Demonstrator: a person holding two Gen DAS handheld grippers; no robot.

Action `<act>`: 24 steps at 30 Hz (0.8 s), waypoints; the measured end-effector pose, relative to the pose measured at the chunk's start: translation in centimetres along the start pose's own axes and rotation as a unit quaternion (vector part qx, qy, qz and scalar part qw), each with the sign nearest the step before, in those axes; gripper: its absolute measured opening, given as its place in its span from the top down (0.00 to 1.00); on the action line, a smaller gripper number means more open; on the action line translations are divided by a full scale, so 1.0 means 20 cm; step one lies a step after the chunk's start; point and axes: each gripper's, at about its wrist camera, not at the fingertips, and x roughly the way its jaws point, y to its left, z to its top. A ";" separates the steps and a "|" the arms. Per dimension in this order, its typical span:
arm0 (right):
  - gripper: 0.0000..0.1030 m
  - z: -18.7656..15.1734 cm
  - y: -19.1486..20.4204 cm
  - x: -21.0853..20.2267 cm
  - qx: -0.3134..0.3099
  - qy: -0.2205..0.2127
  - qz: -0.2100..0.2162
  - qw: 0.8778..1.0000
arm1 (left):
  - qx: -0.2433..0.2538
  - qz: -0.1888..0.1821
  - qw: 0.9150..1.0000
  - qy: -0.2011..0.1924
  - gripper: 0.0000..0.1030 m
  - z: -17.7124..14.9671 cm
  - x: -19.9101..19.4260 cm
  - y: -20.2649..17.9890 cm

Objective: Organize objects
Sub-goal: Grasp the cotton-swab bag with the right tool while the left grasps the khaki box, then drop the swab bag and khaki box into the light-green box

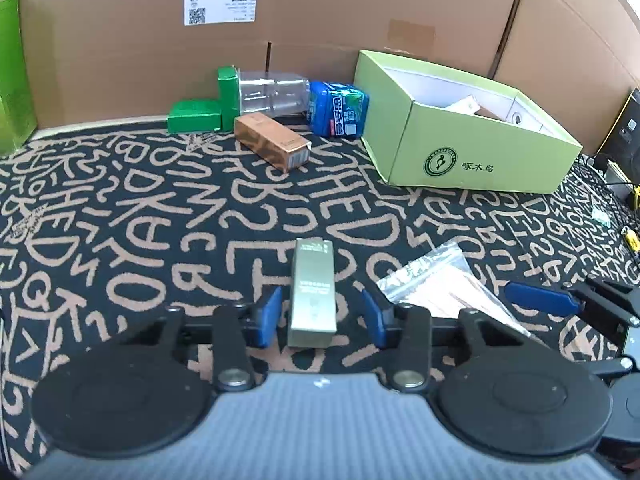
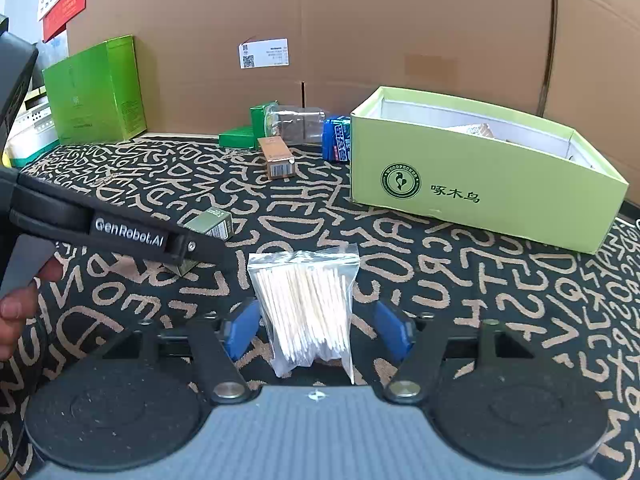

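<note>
Left gripper (image 1: 322,314): fingers spread, straddling the olive box (image 1: 312,294), blue pads clear of its sides.
Olive box: lying flat on the lettered mat (image 1: 160,216), just left of the swab bag (image 2: 306,308).
Right gripper (image 2: 316,330): fingers apart either side of the swab bag, not pinching.
Green carton (image 2: 480,176): open, far right.
Back wall: copper box (image 1: 272,142), blue pack (image 1: 339,109), clear jar (image 1: 272,92), small green boxes (image 1: 196,114).

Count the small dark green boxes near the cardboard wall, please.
2. One dark green box lies flat by the cardboard wall; the other dark green box stands upright just right of it, beside the clear plastic jar. More may be hidden behind.
</note>
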 end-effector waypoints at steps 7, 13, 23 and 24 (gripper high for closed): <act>0.53 -0.02 0.00 0.03 0.008 0.009 0.019 1.000 | 0.005 -0.005 1.000 0.011 0.78 0.00 0.03 -0.01; 0.70 -0.03 -0.02 -0.01 0.014 0.001 0.028 0.999 | 0.004 -0.016 1.000 -0.001 0.78 0.01 -0.04 -0.04; 0.71 0.10 -0.17 -0.20 0.034 -0.080 0.005 0.996 | 0.052 -0.083 0.993 -0.064 0.78 0.38 -0.17 -0.24; 0.71 0.14 -0.20 -0.22 0.033 -0.092 -0.003 0.995 | 0.049 -0.092 0.992 -0.069 0.78 0.43 -0.16 -0.26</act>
